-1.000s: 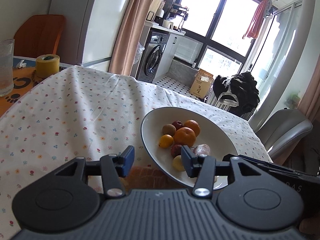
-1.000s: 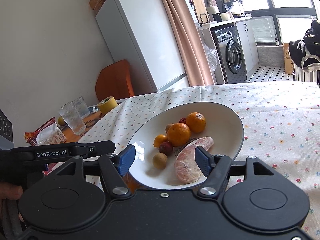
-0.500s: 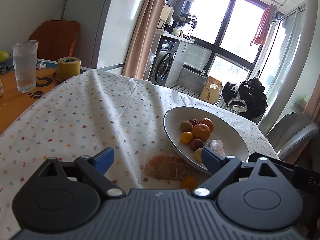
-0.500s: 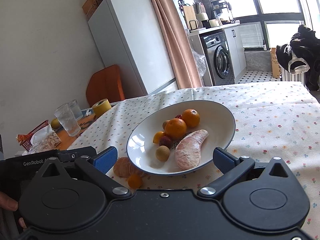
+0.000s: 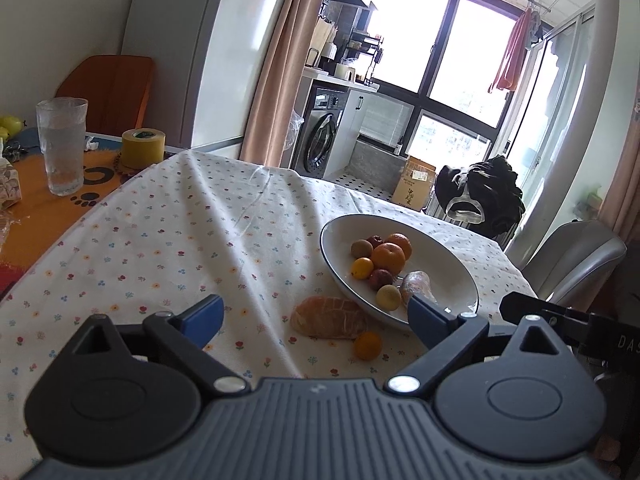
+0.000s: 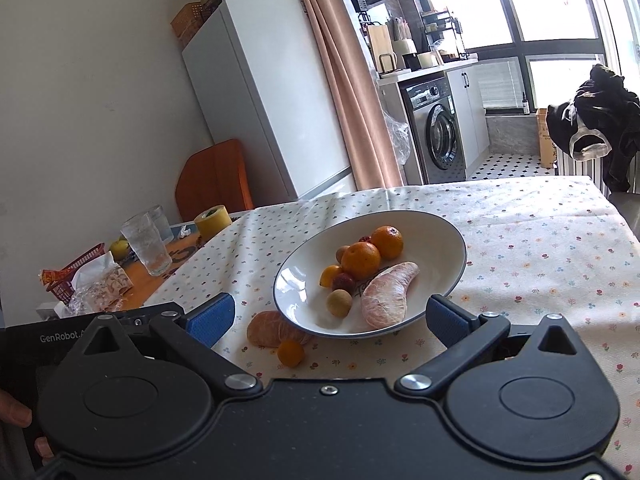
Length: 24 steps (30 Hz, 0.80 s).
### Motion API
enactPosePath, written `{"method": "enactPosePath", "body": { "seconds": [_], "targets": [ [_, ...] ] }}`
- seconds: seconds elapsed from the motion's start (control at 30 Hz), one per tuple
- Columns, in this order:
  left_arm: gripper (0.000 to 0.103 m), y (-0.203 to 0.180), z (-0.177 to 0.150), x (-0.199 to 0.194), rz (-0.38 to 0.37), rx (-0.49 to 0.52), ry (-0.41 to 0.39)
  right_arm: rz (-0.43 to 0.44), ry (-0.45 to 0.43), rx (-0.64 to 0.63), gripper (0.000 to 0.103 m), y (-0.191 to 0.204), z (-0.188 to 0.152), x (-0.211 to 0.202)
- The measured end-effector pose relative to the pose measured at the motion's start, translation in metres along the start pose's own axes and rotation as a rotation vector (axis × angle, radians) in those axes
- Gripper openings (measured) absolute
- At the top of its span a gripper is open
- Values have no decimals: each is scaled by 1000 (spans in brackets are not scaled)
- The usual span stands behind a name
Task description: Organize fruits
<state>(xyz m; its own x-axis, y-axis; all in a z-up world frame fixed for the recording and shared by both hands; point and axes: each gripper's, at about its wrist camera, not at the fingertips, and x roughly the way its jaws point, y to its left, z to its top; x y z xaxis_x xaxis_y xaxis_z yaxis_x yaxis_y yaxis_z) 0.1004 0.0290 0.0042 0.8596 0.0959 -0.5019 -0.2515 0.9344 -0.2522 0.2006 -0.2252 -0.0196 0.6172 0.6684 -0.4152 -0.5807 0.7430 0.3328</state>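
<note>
On the floral-clothed bench, a soft, easily bruised peeled orange citrus half lies touching the white oval plate; both the left gripper and right gripper gape empty, so it likely wants gentle hold across its broad middle.

Lived-in home, dining corner opening onto a kitchen and laundry nook. White fridge against the wall; front-loading washing machine under a counter with a dish rack. Pink curtain, a garment hanging by the balcony window. Worktop under a flowered tablecloth; drinking glass.
</note>
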Motion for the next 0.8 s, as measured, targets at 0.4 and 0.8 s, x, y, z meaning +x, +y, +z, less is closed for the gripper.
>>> {"method": "enactPosePath", "body": {
  "seconds": [0.4,0.8],
  "targets": [
    [97,6,0,-29,-8,38,24,11,19,-81,103,32,0,-27],
    [97,15,-3,-27,-30,34,44,22,68,-97,103,38,-8,-25]
  ]
}}
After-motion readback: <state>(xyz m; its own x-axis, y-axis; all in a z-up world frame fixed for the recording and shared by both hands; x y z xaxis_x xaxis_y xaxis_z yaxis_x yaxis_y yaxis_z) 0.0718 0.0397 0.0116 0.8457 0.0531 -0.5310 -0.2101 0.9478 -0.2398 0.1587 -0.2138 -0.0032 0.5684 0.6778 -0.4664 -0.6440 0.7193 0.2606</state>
